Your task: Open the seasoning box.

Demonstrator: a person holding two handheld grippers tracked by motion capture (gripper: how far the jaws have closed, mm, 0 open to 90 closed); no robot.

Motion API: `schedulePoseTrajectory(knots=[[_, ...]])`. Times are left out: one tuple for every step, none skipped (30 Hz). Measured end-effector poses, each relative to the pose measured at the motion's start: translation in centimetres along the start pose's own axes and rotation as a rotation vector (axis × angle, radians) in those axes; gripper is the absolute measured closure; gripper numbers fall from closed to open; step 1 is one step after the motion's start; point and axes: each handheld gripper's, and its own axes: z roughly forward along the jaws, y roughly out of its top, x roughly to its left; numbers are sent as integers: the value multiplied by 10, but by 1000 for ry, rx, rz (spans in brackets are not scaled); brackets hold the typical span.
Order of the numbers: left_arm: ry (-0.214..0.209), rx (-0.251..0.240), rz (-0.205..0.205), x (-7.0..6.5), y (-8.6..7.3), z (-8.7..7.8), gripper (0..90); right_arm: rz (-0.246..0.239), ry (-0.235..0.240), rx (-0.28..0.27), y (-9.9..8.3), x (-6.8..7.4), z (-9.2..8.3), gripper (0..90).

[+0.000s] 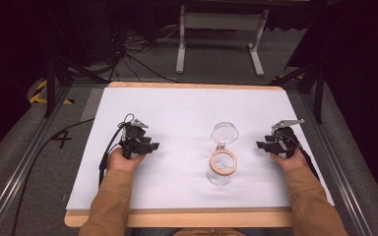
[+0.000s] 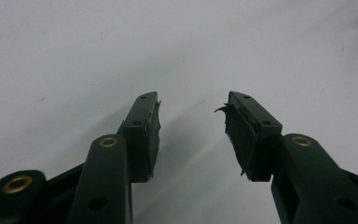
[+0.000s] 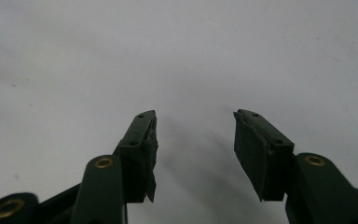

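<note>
A clear glass jar with a tan rim stands on the white table cover, right of the middle. Its round glass lid is swung back on the hinge and lies behind it. My left gripper rests low over the cover to the jar's left, pointing right, apart from the jar. My right gripper sits to the jar's right and points left at it, a short gap away. In the left gripper view the left gripper stands open over bare white cover. In the right gripper view the right gripper is open too, nothing between its pads.
The wooden table edge runs along the front. Metal rails flank both sides. A white frame stand and loose cables lie on the floor beyond the far edge. A cable trails from the left gripper.
</note>
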Motion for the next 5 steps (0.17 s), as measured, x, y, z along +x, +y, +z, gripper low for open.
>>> schedulePoseTrajectory(knots=[[-2,3,6,0,0,0,548,14,11,2,0,0,0,490],[-6,2,11,1,1,-1,548,25,18,0,0,-1,0,488],[-10,-2,4,1,1,-1,547,31,22,-5,0,-1,-1,485],[-12,-14,-1,0,1,-2,548,30,22,-6,0,-2,-1,484],[-20,-23,-2,-1,2,-4,548,33,26,-12,0,-2,-2,482]])
